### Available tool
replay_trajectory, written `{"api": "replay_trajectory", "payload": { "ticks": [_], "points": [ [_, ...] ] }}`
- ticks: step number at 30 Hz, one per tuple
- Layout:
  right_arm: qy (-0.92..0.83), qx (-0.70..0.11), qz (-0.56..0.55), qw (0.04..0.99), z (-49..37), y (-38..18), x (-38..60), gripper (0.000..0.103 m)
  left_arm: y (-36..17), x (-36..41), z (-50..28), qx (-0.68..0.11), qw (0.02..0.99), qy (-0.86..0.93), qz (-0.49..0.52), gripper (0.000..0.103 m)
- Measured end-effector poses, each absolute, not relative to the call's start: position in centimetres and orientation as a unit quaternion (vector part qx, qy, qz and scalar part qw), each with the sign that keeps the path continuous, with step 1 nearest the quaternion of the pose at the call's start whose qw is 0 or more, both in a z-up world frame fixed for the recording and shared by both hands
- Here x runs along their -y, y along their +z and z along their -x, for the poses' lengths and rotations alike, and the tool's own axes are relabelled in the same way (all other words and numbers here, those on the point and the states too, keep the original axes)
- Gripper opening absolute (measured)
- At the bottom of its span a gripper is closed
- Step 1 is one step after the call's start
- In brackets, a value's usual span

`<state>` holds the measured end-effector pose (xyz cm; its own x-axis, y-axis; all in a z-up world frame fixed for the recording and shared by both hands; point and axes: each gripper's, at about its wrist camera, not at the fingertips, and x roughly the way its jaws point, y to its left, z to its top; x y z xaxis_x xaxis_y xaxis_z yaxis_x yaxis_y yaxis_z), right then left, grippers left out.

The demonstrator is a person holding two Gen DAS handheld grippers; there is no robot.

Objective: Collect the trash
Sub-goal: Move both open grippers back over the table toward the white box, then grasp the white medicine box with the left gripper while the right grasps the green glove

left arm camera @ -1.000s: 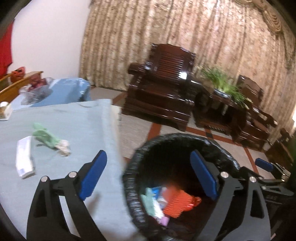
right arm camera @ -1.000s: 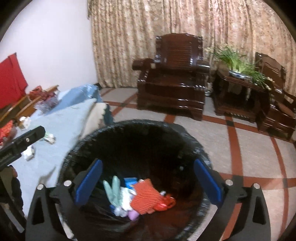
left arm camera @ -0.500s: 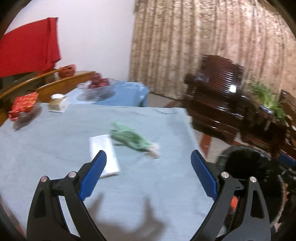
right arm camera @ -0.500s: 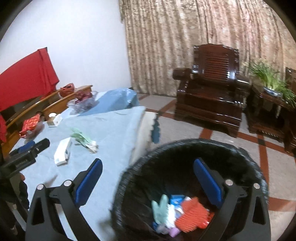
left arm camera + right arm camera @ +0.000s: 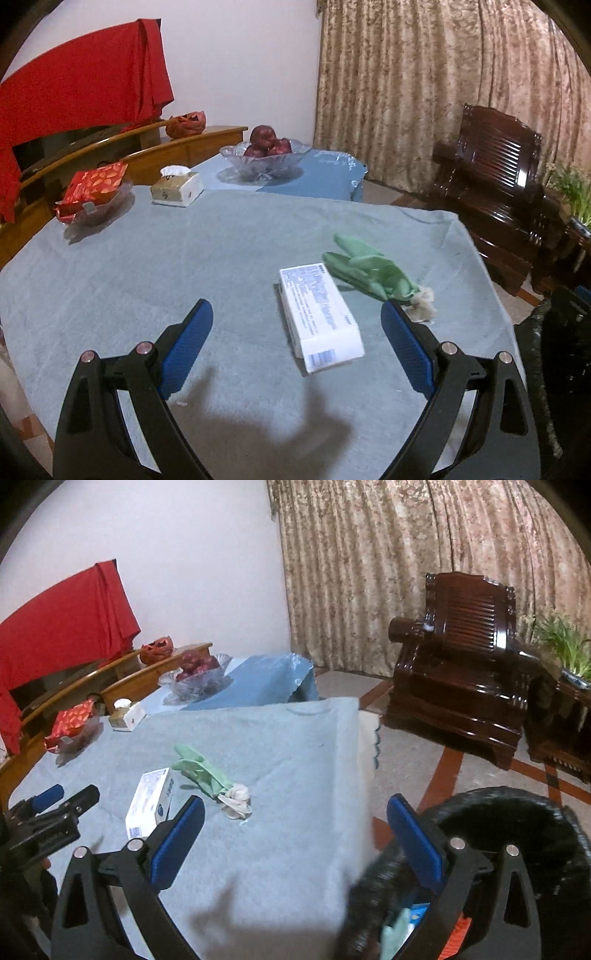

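A white box [image 5: 319,312] lies on the grey-blue tablecloth [image 5: 184,266], between my left gripper's open fingers. A green glove [image 5: 369,273] with a crumpled whitish wad [image 5: 421,308] at its end lies just right of it. My left gripper [image 5: 295,339] is open and empty, low over the table. My right gripper [image 5: 295,834] is open and empty, over the table's right edge. The box [image 5: 149,806], glove [image 5: 201,771] and wad [image 5: 236,799] lie ahead to its left. The black-lined trash bin [image 5: 517,834] with trash inside stands at lower right.
At the table's far side are a tissue box [image 5: 177,188], a red packet on a dish [image 5: 94,192] and a glass bowl of apples [image 5: 264,155]. Dark wooden armchairs [image 5: 469,664] and a plant [image 5: 565,650] stand on the floor at the right. The bin's edge shows at right [image 5: 543,369].
Both grippers have swung left from above the bin to the table. The left one now faces the white box closely. Both stay open and empty.
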<state>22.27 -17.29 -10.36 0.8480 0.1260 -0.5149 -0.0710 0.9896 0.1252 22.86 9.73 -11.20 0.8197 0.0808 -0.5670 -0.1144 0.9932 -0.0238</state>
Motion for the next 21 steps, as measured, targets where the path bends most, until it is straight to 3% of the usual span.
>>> {"api": "replay_trajectory", "payload": {
  "ticks": [21],
  "points": [
    [0.026,-0.328,-0.035,0.944,-28.8,-15.7,15.3,0.097,-18.3,-8.9,-29.0,-0.38,0.923,0.042,0.043,0.09]
  ]
}}
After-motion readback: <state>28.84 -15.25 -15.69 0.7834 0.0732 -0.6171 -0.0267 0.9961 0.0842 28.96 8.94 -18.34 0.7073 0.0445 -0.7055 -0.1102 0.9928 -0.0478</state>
